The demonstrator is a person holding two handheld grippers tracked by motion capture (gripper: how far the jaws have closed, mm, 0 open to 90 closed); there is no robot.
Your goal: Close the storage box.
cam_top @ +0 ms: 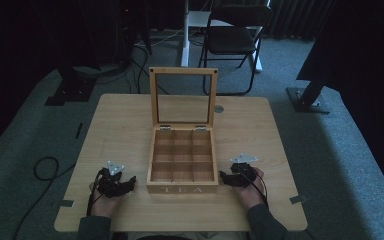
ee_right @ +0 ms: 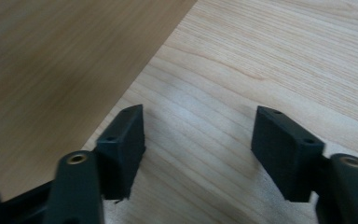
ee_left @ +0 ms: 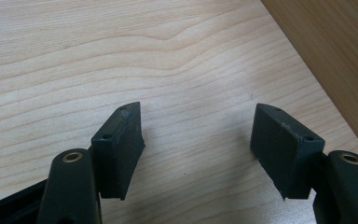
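The wooden tea box (cam_top: 182, 160) stands at the middle of the counter (cam_top: 115, 125), toward the person's edge, with its glass-paned lid (cam_top: 182, 97) swung up past vertical on two hinges and its nine compartments looking empty; the word TEA reads across its front wall. To either side of that front wall a hand rests on the wood. The left hand-held gripper (cam_top: 130, 181) lies just beside the box's left corner, and in the left gripper view its jaws stand released, wide apart, with bare counter between them and the box wall (ee_left: 335, 60) at the upper right. The right hand-held gripper (cam_top: 223, 176) sits close to the right corner, also released and holding nothing, the box side (ee_right: 65, 70) looming blurred on the left of the right gripper view. The work looks set to start with the box itself, probably the lid. The risks, as I judge them: the lid leans back unsupported, so a nudge could drop it shut with a slap, and the light box could skid across the smooth counter if pushed from one side only.
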